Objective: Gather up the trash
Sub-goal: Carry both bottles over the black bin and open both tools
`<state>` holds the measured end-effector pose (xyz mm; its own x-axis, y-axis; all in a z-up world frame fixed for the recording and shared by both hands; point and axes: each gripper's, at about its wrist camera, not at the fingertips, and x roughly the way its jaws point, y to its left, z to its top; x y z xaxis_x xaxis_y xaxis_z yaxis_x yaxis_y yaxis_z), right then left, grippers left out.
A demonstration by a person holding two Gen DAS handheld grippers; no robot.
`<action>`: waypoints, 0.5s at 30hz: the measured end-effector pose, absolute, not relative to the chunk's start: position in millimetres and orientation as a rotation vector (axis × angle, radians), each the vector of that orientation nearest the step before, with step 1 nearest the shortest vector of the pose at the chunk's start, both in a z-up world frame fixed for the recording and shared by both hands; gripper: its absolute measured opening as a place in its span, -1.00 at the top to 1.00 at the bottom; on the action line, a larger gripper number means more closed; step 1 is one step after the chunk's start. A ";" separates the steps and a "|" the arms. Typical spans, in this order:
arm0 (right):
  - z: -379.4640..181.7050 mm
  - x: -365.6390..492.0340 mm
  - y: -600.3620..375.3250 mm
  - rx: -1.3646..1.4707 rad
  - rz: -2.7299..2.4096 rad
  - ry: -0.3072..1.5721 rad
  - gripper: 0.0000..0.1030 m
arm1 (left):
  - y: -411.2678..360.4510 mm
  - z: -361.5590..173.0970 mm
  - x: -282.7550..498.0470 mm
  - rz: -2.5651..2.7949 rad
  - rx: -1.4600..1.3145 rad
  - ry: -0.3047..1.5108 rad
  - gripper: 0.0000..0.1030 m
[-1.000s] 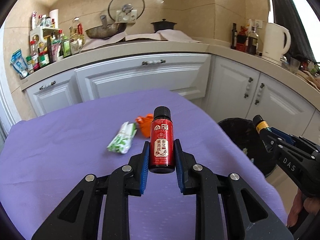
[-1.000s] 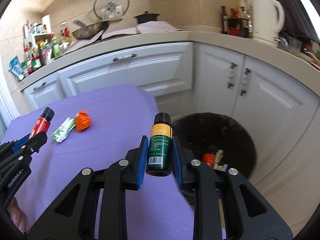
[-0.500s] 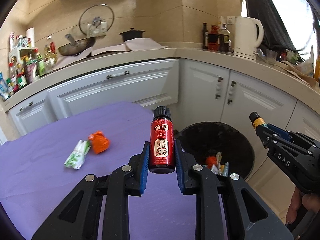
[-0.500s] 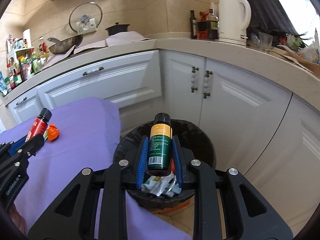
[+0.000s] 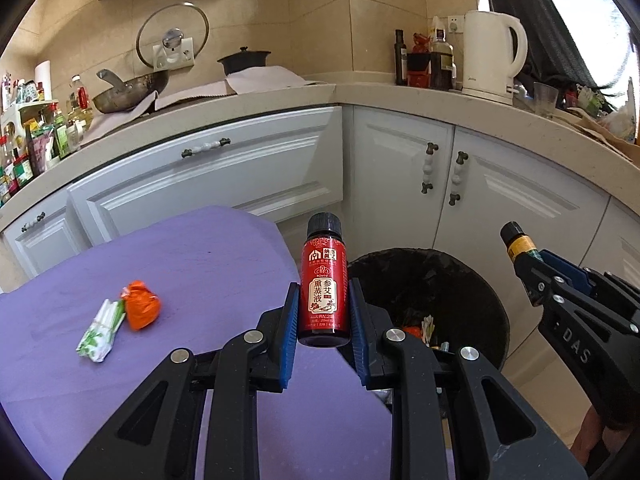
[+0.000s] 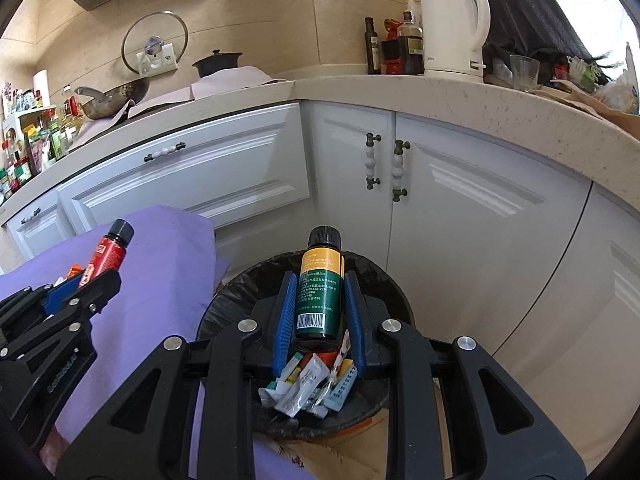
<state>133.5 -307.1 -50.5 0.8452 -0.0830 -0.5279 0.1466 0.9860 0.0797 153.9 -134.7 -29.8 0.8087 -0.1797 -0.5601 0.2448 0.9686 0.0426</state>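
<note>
My left gripper (image 5: pixel 324 312) is shut on a small red bottle (image 5: pixel 324 292) with a black cap, held upright over the right edge of the purple table (image 5: pixel 200 264). My right gripper (image 6: pixel 319 300) is shut on a green bottle (image 6: pixel 318 296) with a yellow band, held above the black trash bin (image 6: pixel 376 280), which holds several wrappers (image 6: pixel 308 384). The bin also shows in the left wrist view (image 5: pixel 460 300), with the right gripper (image 5: pixel 560 292) over its right side. An orange wrapper (image 5: pixel 140 310) and a green-white packet (image 5: pixel 100 332) lie on the table.
White cabinets (image 5: pixel 400 168) stand behind the bin under a counter carrying a kettle (image 5: pixel 492 60), bottles (image 5: pixel 440 60), a wok (image 5: pixel 128 92) and a pot (image 5: pixel 244 60). The left gripper with its red bottle (image 6: pixel 108 250) shows at the left of the right wrist view.
Both grippers have moved right, away from the table and toward the bin. The right gripper with the green bottle now sits over the bin; the left one has reached the table's right edge.
</note>
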 end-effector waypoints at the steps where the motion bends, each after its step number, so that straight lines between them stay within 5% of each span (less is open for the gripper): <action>1: -51.3 135.6 -308.8 0.120 -0.122 0.552 0.54 | -137.2 -31.0 157.9 -0.225 0.115 0.591 0.53; 15: -72.7 166.9 -323.2 0.140 -0.135 0.581 0.55 | -161.9 -53.5 194.9 -0.227 0.130 0.662 0.53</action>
